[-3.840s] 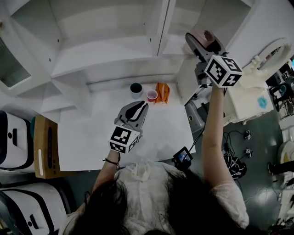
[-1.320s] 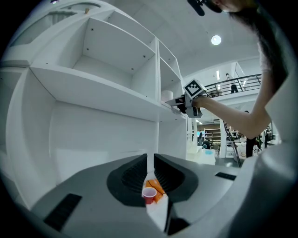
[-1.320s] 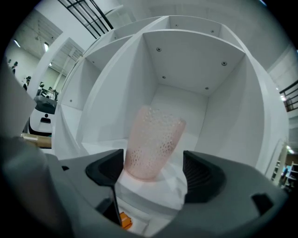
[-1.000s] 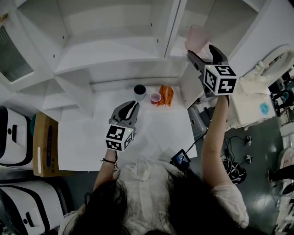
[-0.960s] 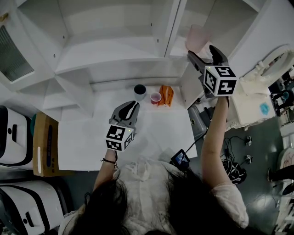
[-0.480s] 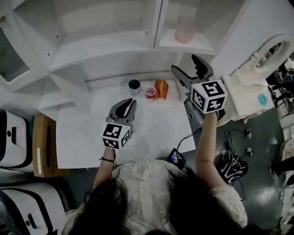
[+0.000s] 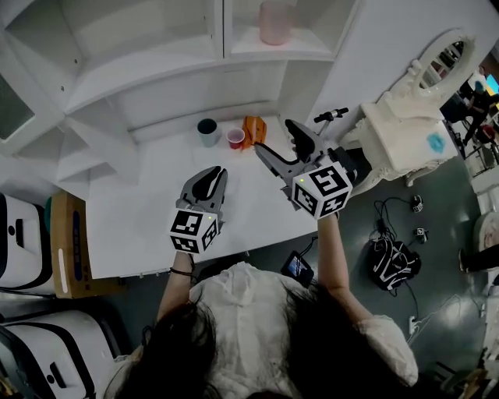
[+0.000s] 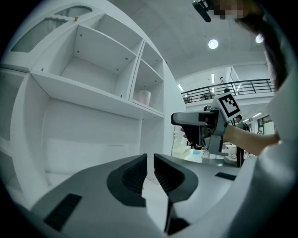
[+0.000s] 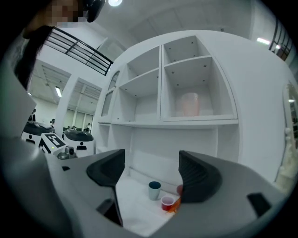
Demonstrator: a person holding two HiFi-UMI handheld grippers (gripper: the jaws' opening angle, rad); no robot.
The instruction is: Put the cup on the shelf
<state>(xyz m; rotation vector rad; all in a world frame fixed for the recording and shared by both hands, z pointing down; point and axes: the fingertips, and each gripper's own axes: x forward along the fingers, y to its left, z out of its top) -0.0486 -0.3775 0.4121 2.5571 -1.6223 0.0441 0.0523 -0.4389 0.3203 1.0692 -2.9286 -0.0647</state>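
A pale pink cup (image 7: 274,22) stands upright on the shelf (image 7: 281,51) in the right-hand compartment; the same pink cup (image 9: 189,104) shows in the right gripper view and the cup (image 8: 144,97) in the left gripper view. My right gripper (image 7: 277,143) is open and empty, held above the white table's (image 7: 140,226) right side, well below the shelf. My left gripper (image 7: 207,181) hovers over the table's middle with its jaws shut on nothing.
At the back of the table stand a grey cup with a dark rim (image 7: 207,131), a small red cup (image 7: 235,138) and an orange packet (image 7: 253,129). A white ornate stand (image 7: 405,132) sits to the right. The left shelf compartments (image 7: 140,31) hold nothing.
My right gripper let go of the pink cup on the shelf, opened, and came down and back toward the table. The left gripper stayed in place.
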